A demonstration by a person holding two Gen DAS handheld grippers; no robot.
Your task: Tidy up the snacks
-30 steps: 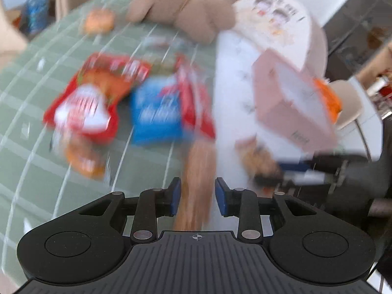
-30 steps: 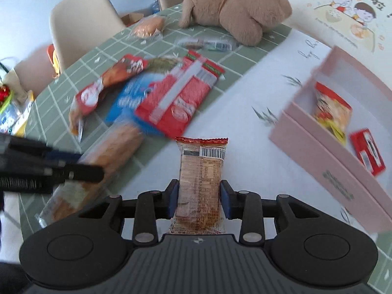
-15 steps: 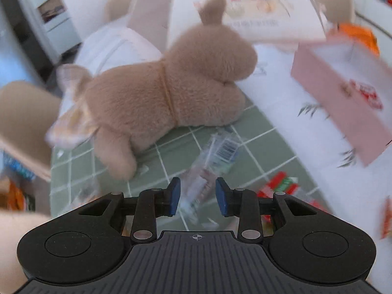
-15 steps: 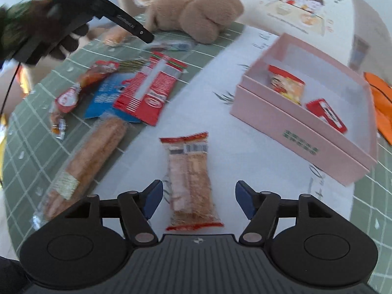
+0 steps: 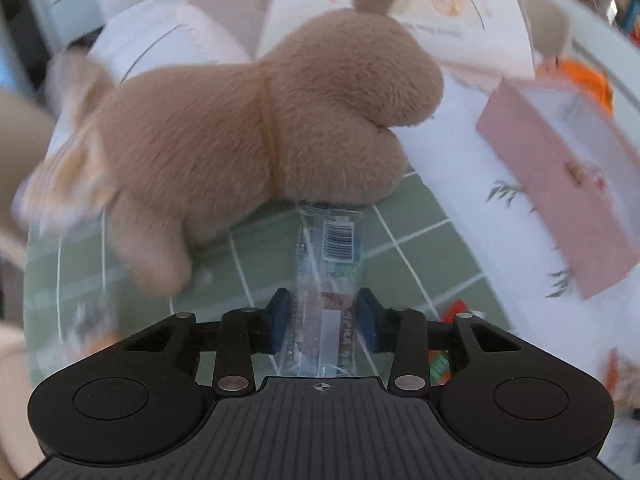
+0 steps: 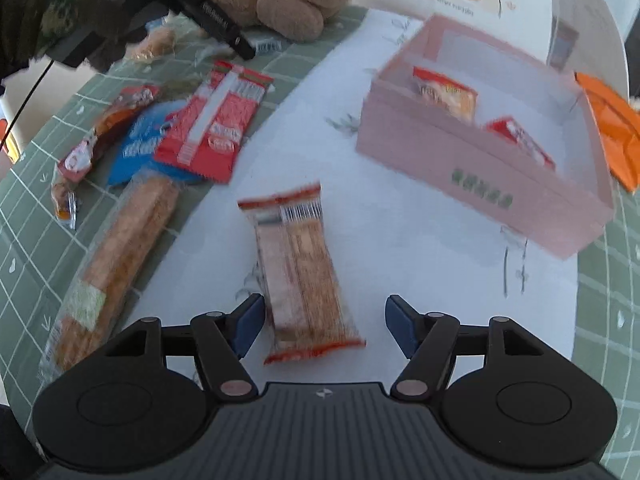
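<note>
Right wrist view: wafer pack dropped short of the box, left tongs lining up on another snack.

Nearest, right gripper [image 6: 324, 330] spread wide, nothing pinched; a second ago clamped on the wafer pack [image 6: 302, 272], now let go, pack lying flat on the white cloth [image 6: 400, 240] between the fingers but clear of both pads. Not yet in the pink box [image 6: 472, 184], which sits beyond to the right with two red packs [image 6: 444, 94] inside; probably a re-grip or a handover of attention. Left of it, bread stick [image 6: 120, 248], blue and red packets [image 6: 216, 124] on the green mat. Farther off, left gripper [image 5: 323, 320] swung over from that pile, jaws opening, straddling a clear packet [image 5: 328, 264] without pressing it; packet's far end against the plush toy [image 5: 256, 136]. Likely next pick.
</note>
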